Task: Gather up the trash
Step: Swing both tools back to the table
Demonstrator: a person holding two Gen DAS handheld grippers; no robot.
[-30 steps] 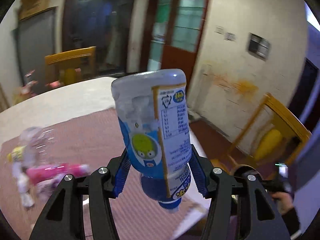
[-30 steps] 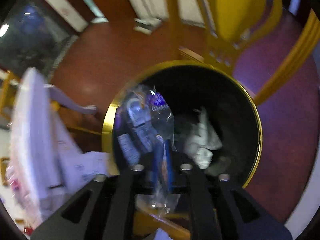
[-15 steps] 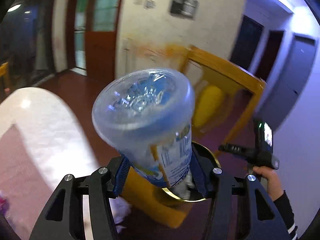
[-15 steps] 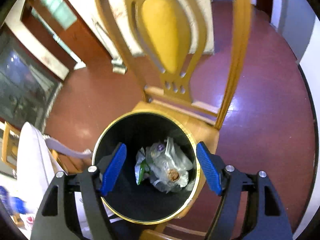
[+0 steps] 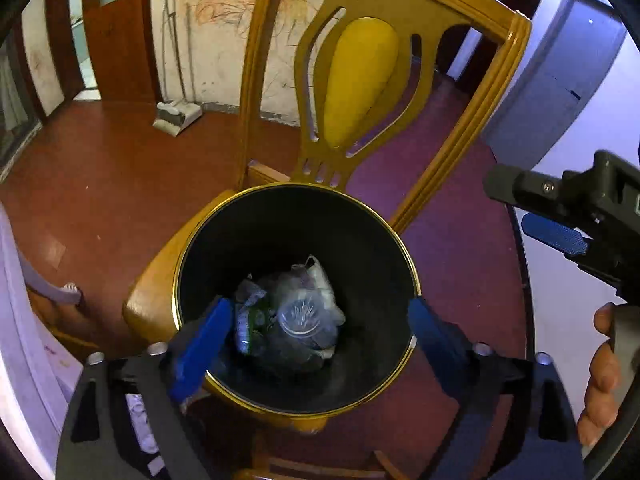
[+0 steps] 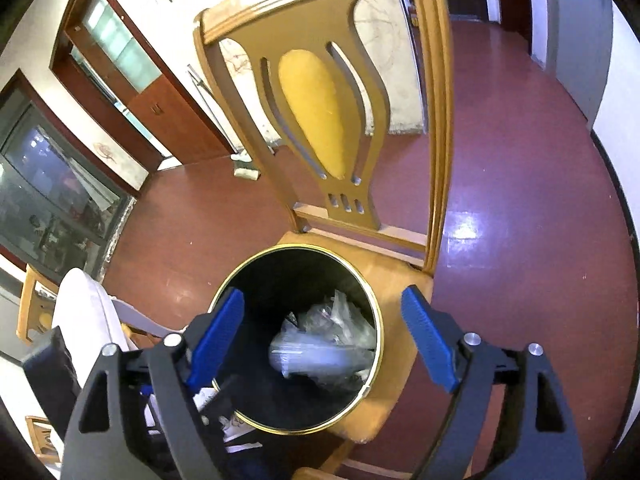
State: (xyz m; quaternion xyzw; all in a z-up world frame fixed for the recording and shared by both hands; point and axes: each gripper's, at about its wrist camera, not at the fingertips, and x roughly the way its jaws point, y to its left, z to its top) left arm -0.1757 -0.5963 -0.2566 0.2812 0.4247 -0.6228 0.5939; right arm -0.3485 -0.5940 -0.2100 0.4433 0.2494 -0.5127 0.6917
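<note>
One black gold-rimmed bin (image 5: 296,224) sits on one wooden chair (image 5: 360,60), trash pile incl. one plastic bottle (image 5: 298,318) inside. My left gripper (image 5: 316,332) and right gripper (image 6: 322,340) hover above it, both jaws opening wide, nothing between them.

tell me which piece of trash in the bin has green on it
The crumpled wrapper at the pile's left edge, in the left wrist view; the bottle beside it is clear and the bag whitish.
</note>
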